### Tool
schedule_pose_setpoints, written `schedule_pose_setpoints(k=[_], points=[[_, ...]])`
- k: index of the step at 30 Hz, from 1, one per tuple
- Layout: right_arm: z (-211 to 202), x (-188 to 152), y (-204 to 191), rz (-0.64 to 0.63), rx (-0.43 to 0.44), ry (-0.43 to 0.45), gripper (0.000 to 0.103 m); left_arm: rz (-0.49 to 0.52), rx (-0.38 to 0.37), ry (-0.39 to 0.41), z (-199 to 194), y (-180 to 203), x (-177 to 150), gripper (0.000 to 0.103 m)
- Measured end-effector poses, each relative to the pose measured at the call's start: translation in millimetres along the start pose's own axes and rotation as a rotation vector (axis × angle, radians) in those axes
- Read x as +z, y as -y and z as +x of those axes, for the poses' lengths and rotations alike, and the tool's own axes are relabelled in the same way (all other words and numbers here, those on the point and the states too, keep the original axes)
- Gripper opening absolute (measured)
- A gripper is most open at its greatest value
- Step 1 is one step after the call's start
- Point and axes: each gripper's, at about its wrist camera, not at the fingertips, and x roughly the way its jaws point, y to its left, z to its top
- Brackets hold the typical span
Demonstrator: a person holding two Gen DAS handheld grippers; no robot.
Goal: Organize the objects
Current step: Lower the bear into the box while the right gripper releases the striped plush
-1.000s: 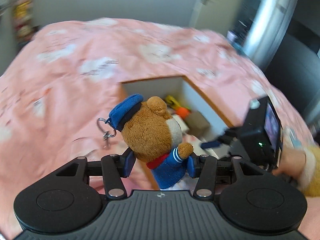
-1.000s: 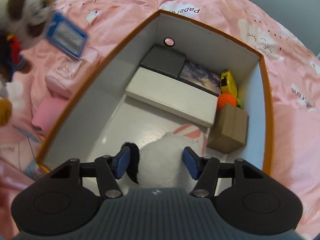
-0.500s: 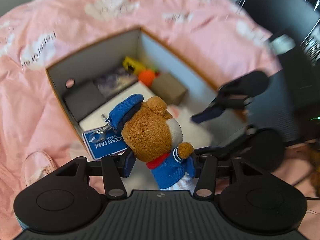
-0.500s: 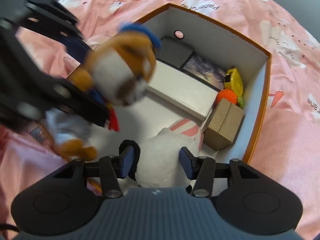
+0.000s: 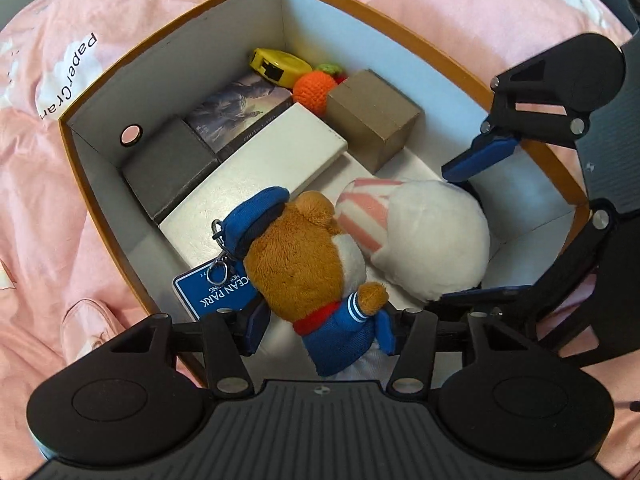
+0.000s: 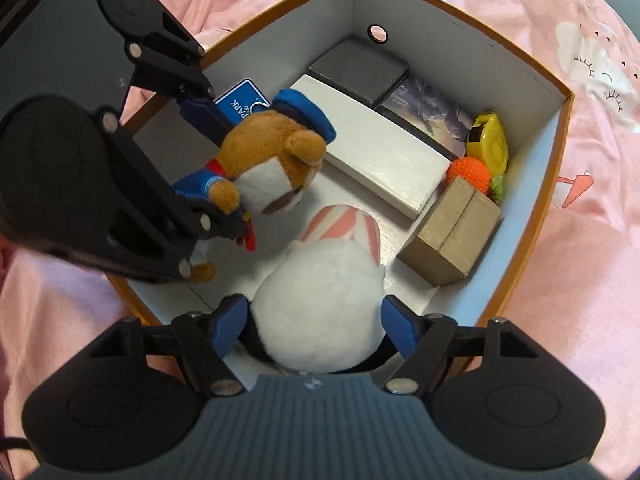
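A brown bear (image 5: 300, 256) in a blue cap and jacket sits between the pads of my left gripper (image 5: 320, 330), low inside the orange-rimmed box (image 5: 200, 52). The jaws are starting to open, but the pads still hold the bear's body. Its blue tag (image 5: 208, 292) hangs by the near wall. Beside the bear, a white plush with pink-striped ears (image 6: 320, 300) lies on the box floor. My right gripper (image 6: 314, 326) straddles the plush with its jaws opening, and its pads stand off the plush. The right wrist view shows the left gripper (image 6: 216, 168) and bear (image 6: 272, 152) at the left.
The box also holds a long white box (image 5: 260, 176), a dark grey box (image 5: 168, 164), a picture card (image 5: 240, 108), a yellow tape measure (image 5: 280, 66), an orange knitted fruit (image 5: 314, 88) and a cardboard box (image 5: 372, 116). Pink bedding (image 5: 60, 200) surrounds it.
My left gripper has swung over the box and come down into it with the bear. The right gripper's jaws have widened away from the white plush, which rests in the box.
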Motion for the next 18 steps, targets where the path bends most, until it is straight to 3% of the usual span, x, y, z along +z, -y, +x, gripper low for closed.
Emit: schedule_pose_setpoints(k=[5,9,13,18], points=[[4.3,4.1,-5.6,0.036,-0.05,-0.008,0.072,0.011,-0.01,-0.005,-1.1,-1.7,-2.9,0.067],[3.3,5.5,0.2,0.103,-0.082,0.005,0.057,-0.002,-0.036,0.023,-6.4,-5.7,-5.5,0.067],[1.5,7.7,6.6,0.194,-0.081,0.017,0.05,-0.083,-0.091,0.122,-25.1,-21.7,-13.6,0.065],[8.0,13.3,6.9,0.299,-0.036,0.015,0.05,-0.193,-0.111,0.26,-59.0,-44.6,-33.1,0.065]])
